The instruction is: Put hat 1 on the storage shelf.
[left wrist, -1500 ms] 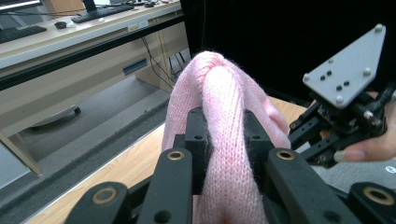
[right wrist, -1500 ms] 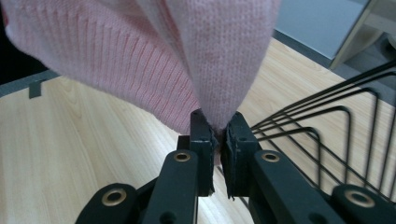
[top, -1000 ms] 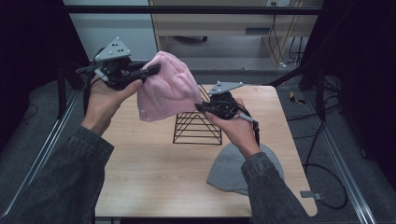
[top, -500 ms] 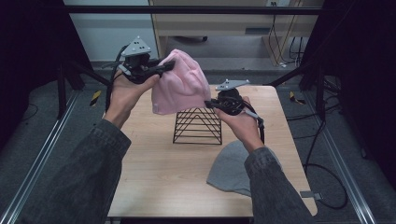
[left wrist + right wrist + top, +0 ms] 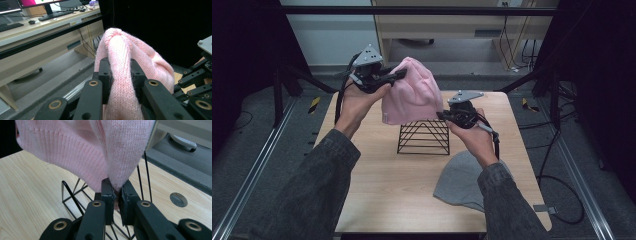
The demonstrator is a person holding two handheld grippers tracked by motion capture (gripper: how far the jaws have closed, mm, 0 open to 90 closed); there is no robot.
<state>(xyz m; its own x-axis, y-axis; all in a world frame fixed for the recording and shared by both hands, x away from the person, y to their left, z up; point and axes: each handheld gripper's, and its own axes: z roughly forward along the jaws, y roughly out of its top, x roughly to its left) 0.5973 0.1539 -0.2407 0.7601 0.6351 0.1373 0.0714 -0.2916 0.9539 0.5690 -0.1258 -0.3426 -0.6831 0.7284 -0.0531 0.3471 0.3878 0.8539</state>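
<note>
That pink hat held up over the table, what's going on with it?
A person holds the pink knit hat in the air with two handheld grippers. The left gripper pinches its top; the right gripper clamps its lower edge. It hangs just above a black wire stand. A grey hat lies on the table.

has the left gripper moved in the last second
Yes. The left gripper, shut on the pink hat, went right and toward the far table edge, closer to the wire rack.
</note>
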